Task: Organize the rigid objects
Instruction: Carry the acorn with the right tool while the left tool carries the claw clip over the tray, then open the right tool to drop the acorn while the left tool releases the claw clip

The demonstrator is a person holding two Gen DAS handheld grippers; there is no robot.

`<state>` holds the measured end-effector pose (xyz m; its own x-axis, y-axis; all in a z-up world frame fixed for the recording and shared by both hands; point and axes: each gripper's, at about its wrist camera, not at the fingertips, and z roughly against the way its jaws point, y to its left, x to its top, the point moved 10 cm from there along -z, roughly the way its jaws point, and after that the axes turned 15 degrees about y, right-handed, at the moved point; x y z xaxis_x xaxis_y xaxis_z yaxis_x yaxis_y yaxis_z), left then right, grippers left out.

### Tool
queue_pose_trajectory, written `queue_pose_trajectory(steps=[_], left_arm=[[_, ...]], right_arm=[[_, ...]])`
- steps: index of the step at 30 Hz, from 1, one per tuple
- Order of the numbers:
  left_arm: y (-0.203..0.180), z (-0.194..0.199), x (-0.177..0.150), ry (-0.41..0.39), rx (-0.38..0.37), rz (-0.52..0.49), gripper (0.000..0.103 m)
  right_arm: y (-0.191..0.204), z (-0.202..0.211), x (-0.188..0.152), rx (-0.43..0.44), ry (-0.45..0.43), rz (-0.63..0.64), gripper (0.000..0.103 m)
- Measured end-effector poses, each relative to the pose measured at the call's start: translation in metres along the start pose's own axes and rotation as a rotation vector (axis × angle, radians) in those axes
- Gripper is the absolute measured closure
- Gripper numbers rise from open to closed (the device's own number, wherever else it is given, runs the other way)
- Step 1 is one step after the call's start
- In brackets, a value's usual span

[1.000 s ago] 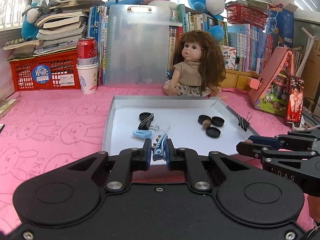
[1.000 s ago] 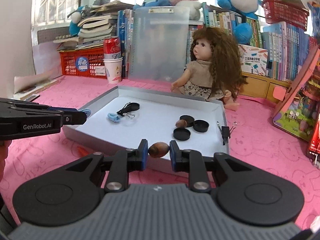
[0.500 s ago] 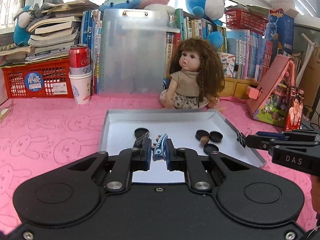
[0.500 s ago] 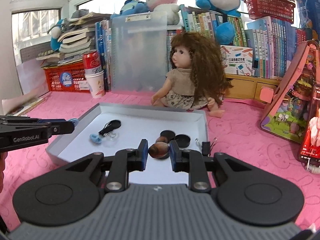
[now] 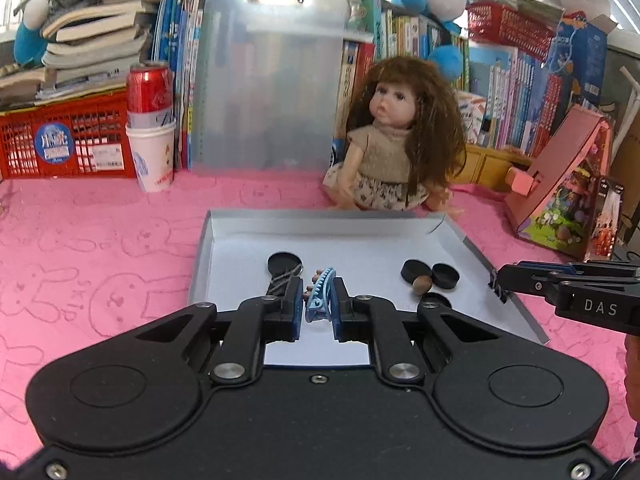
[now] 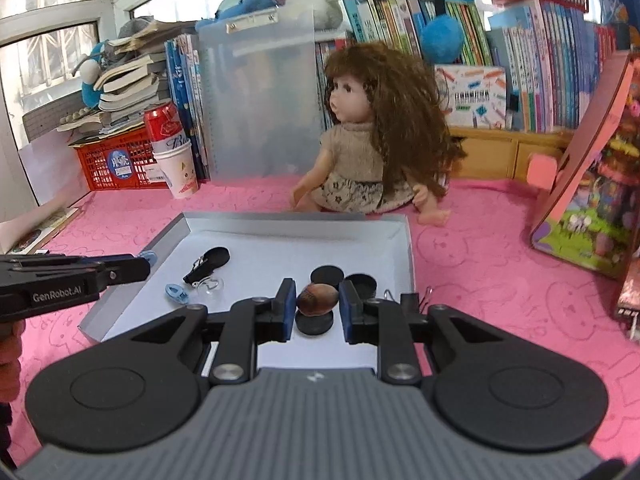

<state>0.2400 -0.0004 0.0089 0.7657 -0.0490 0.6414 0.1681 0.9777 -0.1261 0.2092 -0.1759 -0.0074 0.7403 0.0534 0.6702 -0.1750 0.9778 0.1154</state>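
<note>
My left gripper (image 5: 318, 304) is shut on a blue hair clip (image 5: 320, 298), held above the near part of the grey tray (image 5: 202, 248). My right gripper (image 6: 316, 306) is shut on a brown oval nut (image 6: 317, 299) over the tray's (image 6: 409, 248) right half. In the tray lie three black round caps (image 6: 327, 275), a black clip (image 6: 208, 260), a light blue clip (image 6: 176, 293) and a second brown nut (image 5: 422, 285). Each gripper shows at the edge of the other's view: the left gripper (image 6: 146, 266) and the right gripper (image 5: 500, 280).
A doll (image 5: 394, 148) sits just behind the tray. A binder clip (image 6: 412, 300) is on the tray's right rim. A paper cup with a red can (image 5: 150, 148), a red basket (image 5: 60, 140), books and a clear clipboard (image 5: 268, 92) line the back. A pink toy house (image 5: 568, 196) stands right.
Both grippers have drawn back across the pink mat with their loads still held. The tray looks farther off in the left wrist view and more centred in the right wrist view.
</note>
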Motion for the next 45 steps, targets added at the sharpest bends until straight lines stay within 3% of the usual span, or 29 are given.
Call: queue_pose_trajectory(steps=[19, 36, 42, 45], left_arm=[[0.009, -0.039, -0.016, 0.077, 0.027, 0.01, 0.09], [0.006, -0.051, -0.02, 0.099, 0.034, 0.001, 0.089], [0.003, -0.049, -0.019, 0.088, 0.04, -0.016, 0.089], [0.001, -0.046, -0.019, 0.082, 0.042, -0.022, 0.089]], right_arm=[[-0.008, -0.038, -0.018, 0.011, 0.097, -0.038, 0.076], [-0.008, -0.051, -0.024, 0.002, 0.129, -0.034, 0.075], [-0.007, -0.05, -0.024, -0.001, 0.12, -0.025, 0.071], [-0.006, -0.048, -0.024, -0.009, 0.113, -0.014, 0.061]])
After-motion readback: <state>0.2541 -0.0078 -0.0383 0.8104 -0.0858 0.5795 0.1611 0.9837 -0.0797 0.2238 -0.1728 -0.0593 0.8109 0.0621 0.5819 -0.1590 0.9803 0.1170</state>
